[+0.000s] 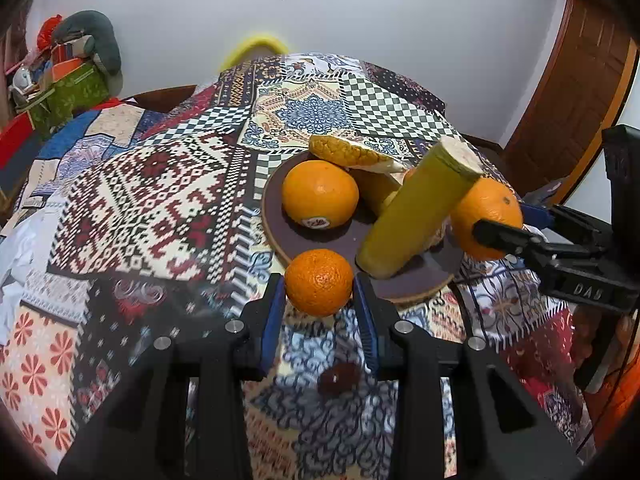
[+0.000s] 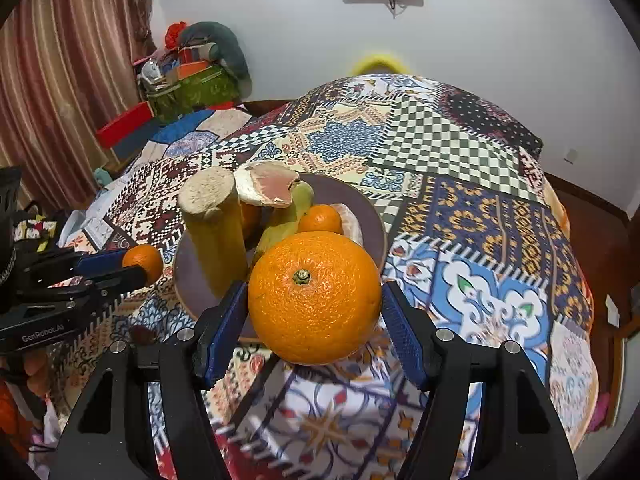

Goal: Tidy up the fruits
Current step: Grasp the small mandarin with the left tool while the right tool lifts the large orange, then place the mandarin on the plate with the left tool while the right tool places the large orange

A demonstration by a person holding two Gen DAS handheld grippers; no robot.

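Fruits: your left hand-held gripper (image 1: 319, 294) is clamped on a small orange (image 1: 319, 282), held just off the near rim of the plate (image 1: 276, 236); your right hand-held gripper (image 2: 314, 320) is clamped on a large orange (image 2: 314, 297), stem end facing you, at the plate's (image 2: 372, 216) near right rim.
Edges: the plate sits toward the near right part of the tabletop (image 1: 160, 200), which is covered by a patchwork cloth; the cloth's far edge falls away toward the white wall (image 1: 400, 40).
Open room: to the left of the plate and beyond it, the cloth lies bare right up to the far edge; your two grippers crowd the plate's near side, close together but apart.
Hidden: a small dark patch (image 1: 338, 376) shows on the cloth under your left gripper, and you cannot tell what it is; your right gripper's large orange covers the plate's near rim from that side.
Plate contents: a stickered orange (image 1: 320, 194), a tall yellow-green stalk piece (image 1: 416, 212) leaning with its cut end up, pieces of thick peel (image 1: 348, 154), and a further small orange (image 2: 320, 219) with a peeled fruit (image 2: 352, 218) just beside it.
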